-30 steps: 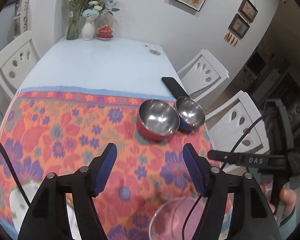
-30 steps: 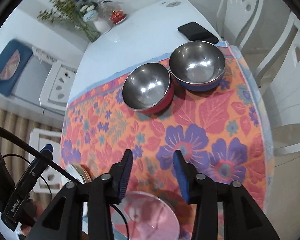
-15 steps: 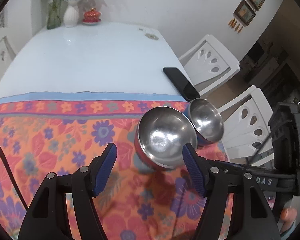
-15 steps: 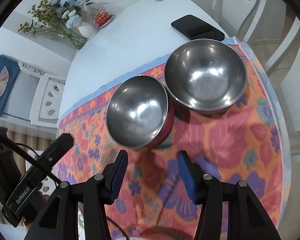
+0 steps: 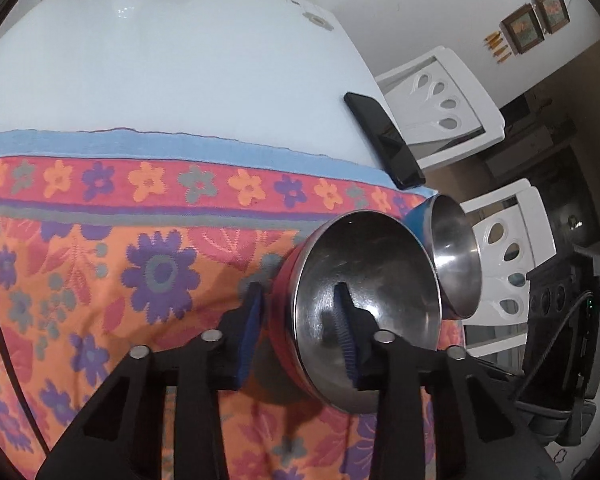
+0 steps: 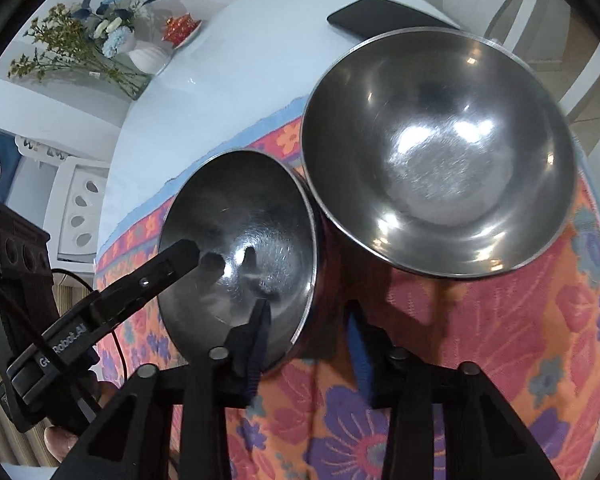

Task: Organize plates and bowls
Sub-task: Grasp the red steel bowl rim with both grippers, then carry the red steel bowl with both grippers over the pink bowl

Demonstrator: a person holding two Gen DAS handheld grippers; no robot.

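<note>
Floral cloth [image 5: 100, 248] covers the near half of your pale surface [image 5: 160, 48]. Your left hand-held gripper [image 5: 296, 320] has just been closing on the red steel bowl [image 5: 364, 296] — one pad inside, one outside. Your right hand-held gripper [image 6: 308, 332] straddles that bowl's opposite wall (contact unclear). The blue bowl [image 6: 440, 148] sits beside it, touching.

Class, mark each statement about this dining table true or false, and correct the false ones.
1. The red bowl and the blue bowl are both empty. True.
2. The bowls are stacked. False: they are side by side on the floral cloth.
3. The phone lies in the table's middle. False: it lies at the edge of the table, near a white chair.
4. Vases of flowers stand at the table's far end. True.
</note>
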